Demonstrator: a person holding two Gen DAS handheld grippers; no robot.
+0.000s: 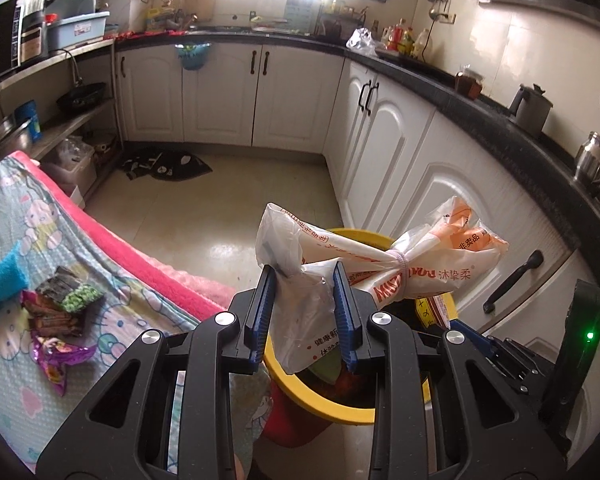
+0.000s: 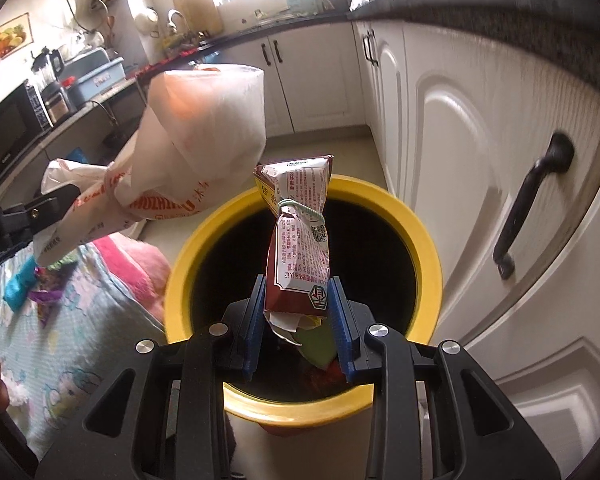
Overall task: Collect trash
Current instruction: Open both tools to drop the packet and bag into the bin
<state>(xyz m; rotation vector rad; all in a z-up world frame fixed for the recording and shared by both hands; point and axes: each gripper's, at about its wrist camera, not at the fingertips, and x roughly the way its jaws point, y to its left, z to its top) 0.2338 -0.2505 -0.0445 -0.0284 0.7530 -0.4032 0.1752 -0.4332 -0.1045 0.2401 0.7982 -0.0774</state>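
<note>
Left gripper [image 1: 305, 312]: clenched on white bag [image 1: 364, 264] (tied mid-length), above bin [image 1: 320, 400].
Right gripper [image 2: 298, 328]: grasping brown packet [image 2: 300, 240] over bin.
Wrappers [image 1: 60, 312]: on blanket [image 1: 20, 360].

Bin [image 2: 384, 200] on floor, cabinets [image 2: 460, 140] to its right, table [image 1: 28, 360] to its left. Wrappers [image 1: 60, 312] lie on table. Two tied bags, [image 1: 340, 264] and [image 2: 300, 240], above bin mouth.

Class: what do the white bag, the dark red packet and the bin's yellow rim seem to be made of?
White bag: thin plastic film, translucent and creased. Dark red packet: probably foil-lined or coated paper, glossy, holding sharp folds. Yellow rim: likely hard plastic, smooth with a slight sheen.
</note>
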